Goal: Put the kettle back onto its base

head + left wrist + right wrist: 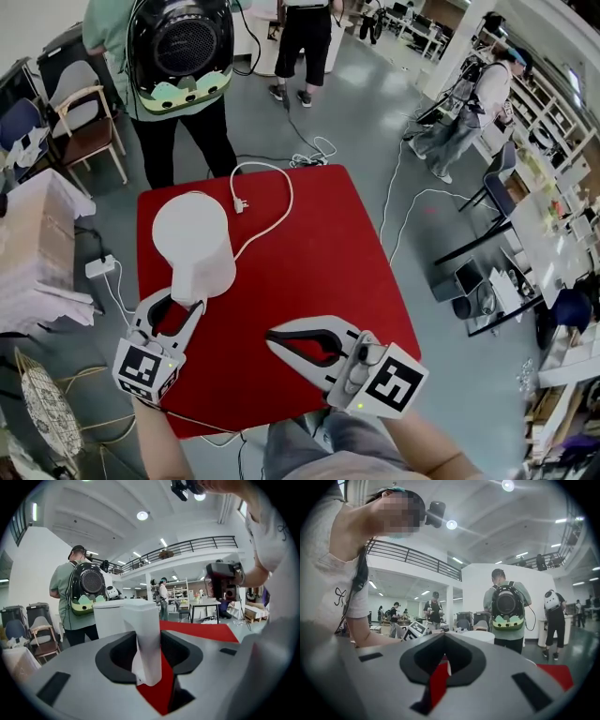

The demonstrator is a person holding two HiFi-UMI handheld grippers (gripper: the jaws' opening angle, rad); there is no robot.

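Count log: things on and around your red table (319,272).
On the table: one white kettle (194,246) and one white cord (292,195) with one plug (240,203). At its near edge you hold two grippers, the left gripper (181,306) and the right gripper (272,338), one marker cube on each. Beyond its far edge three people stand: backpack wearer (178,56), person in black (305,37), person at far right (469,103). Left of the table: one power strip (99,267).

kettle (194,246) on table (323,277) (left side), cable (277,225) behind
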